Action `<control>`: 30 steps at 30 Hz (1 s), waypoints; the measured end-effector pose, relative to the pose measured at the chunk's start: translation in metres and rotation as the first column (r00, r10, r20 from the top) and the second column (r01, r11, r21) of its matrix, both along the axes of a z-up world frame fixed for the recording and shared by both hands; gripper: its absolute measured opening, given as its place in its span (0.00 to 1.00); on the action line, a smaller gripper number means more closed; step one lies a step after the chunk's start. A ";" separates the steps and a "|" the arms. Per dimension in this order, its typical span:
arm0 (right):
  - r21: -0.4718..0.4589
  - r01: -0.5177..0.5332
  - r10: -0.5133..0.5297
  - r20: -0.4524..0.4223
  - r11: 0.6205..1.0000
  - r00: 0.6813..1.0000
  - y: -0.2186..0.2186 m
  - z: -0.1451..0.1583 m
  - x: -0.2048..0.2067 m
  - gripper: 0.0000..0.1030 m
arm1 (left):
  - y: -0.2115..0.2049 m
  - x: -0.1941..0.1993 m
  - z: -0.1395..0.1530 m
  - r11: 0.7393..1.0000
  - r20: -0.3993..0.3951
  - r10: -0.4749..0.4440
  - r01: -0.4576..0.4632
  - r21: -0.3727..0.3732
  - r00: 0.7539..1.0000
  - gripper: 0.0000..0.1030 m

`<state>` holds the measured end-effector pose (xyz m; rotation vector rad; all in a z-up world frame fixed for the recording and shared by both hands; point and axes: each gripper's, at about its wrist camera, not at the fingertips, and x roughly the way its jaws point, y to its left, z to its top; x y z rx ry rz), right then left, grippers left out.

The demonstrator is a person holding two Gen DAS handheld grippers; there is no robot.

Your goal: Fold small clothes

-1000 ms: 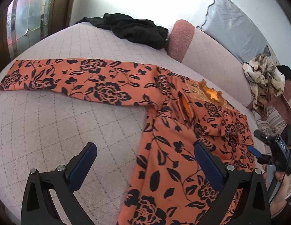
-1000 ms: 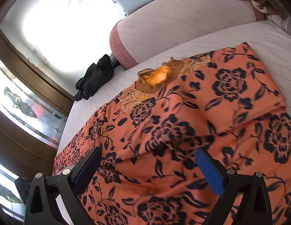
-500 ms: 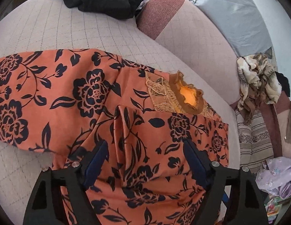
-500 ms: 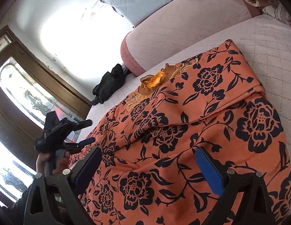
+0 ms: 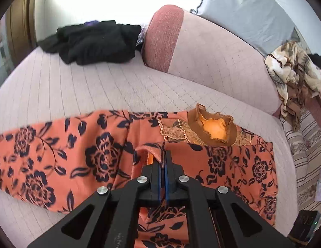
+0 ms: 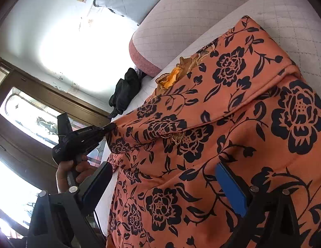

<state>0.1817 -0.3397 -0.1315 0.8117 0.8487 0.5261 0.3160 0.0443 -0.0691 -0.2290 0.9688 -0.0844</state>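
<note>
The left gripper (image 5: pixel 162 161), spread a second ago, has pinched the orange floral garment (image 5: pixel 232 165) at 6 o'clock below its collar (image 5: pixel 214 128). The right gripper (image 6: pixel 160 188) stays spread, empty. A fold can begin.

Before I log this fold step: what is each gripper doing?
Left gripper: shut on the orange floral top.
Right gripper: open over the top, holding nothing.

Left gripper (image 5: pixel 162 165) tilting steeply down at lower centre of its own view, jaws pressing together on a fold of cloth. Right gripper (image 6: pixel 162 188) hovering with jaws spread wide. Left hand (image 6: pixel 72 172) gripping its handle at the left of the right wrist view.
</note>
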 end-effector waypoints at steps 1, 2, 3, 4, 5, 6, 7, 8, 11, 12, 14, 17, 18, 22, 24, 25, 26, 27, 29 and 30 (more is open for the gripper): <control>0.009 0.006 -0.006 -0.007 1.000 1.000 -0.002 -0.002 0.001 0.98 | 0.000 0.004 -0.010 1.000 -0.029 0.002 -0.001 0.021 1.000 0.02; 0.018 0.010 -0.010 -0.014 1.000 1.000 -0.003 -0.003 0.002 0.98 | 0.002 0.010 -0.025 0.999 -0.067 0.016 -0.013 0.044 0.998 0.03; 0.028 0.011 -0.011 -0.022 1.000 1.000 -0.005 -0.005 0.003 0.98 | 0.006 0.015 -0.042 0.997 -0.104 0.037 -0.030 0.066 0.994 0.03; 0.036 0.011 -0.010 -0.029 0.999 1.000 -0.005 -0.007 0.003 0.98 | 0.011 0.020 -0.059 0.995 -0.145 0.056 -0.044 0.084 0.988 0.04; 0.039 0.011 -0.010 -0.034 0.999 0.999 -0.006 -0.008 0.003 0.98 | 0.015 0.022 -0.075 0.994 -0.179 0.070 -0.054 0.094 0.981 0.06; 0.037 0.011 -0.009 -0.037 0.999 0.999 -0.007 -0.009 0.004 0.98 | 0.019 0.020 -0.076 0.995 -0.147 0.067 -0.056 0.079 0.987 0.07; 0.035 0.010 -0.009 -0.038 0.999 0.999 -0.007 -0.009 0.004 0.98 | 0.019 0.019 -0.073 0.995 -0.140 0.065 -0.053 0.084 0.988 0.08; 0.037 0.010 -0.009 -0.037 0.999 0.999 -0.008 -0.009 0.004 0.98 | 0.019 0.018 -0.069 0.994 -0.145 0.067 -0.054 0.094 0.987 0.08; 0.049 0.018 -0.016 -0.037 0.999 0.999 -0.010 -0.009 0.006 0.98 | 0.018 0.016 -0.057 0.993 -0.132 0.070 -0.056 0.104 0.989 0.14; 0.053 0.018 -0.016 -0.037 0.998 0.999 -0.010 -0.009 0.007 0.98 | 0.019 0.013 -0.052 0.991 -0.114 0.077 -0.063 0.118 0.991 0.34; 0.045 0.009 -0.008 -0.031 0.999 0.999 -0.008 -0.008 0.007 0.98 | 0.018 0.008 -0.054 0.976 -0.110 0.093 -0.069 0.205 0.990 0.80; 0.028 -0.001 0.002 -0.029 1.000 1.000 -0.004 -0.007 0.008 0.98 | 0.019 -0.003 -0.059 0.958 -0.178 0.054 -0.001 0.286 0.983 0.81; 0.018 -0.002 0.002 -0.027 1.000 1.000 -0.003 -0.006 0.007 0.98 | 0.026 -0.012 -0.050 0.962 -0.139 0.062 -0.022 0.273 0.988 0.80; -0.024 0.001 -0.001 -0.025 1.000 1.000 0.003 -0.008 0.007 0.98 | 0.089 -0.062 -0.010 0.987 0.006 0.153 -0.153 0.038 0.988 0.80; -0.060 0.000 -0.001 -0.028 0.998 1.000 0.006 -0.011 0.007 0.98 | 0.138 -0.088 0.000 0.967 0.050 0.249 -0.245 -0.073 0.967 0.80; -0.075 0.000 -0.002 -0.026 0.997 1.000 0.007 -0.011 0.006 0.98 | 0.163 -0.099 0.001 0.951 0.057 0.297 -0.289 -0.113 0.953 0.80; -0.089 0.004 -0.005 -0.017 0.996 1.000 0.008 -0.011 0.005 0.98 | 0.193 -0.111 0.000 0.927 0.054 0.356 -0.345 -0.150 0.933 0.80; -0.106 0.011 -0.011 -0.001 0.994 1.000 0.008 -0.008 0.003 0.98 | 0.218 -0.121 -0.003 0.899 0.043 0.413 -0.399 -0.181 0.910 0.80; -0.155 0.035 -0.027 0.057 0.987 0.998 0.009 0.002 -0.003 0.98 | 0.276 -0.145 -0.017 0.809 -0.014 0.541 -0.525 -0.265 0.841 0.79; -0.185 0.048 -0.032 0.091 0.982 0.995 0.009 0.008 -0.005 0.98 | 0.304 -0.157 -0.025 0.743 -0.047 0.611 -0.593 -0.311 0.790 0.76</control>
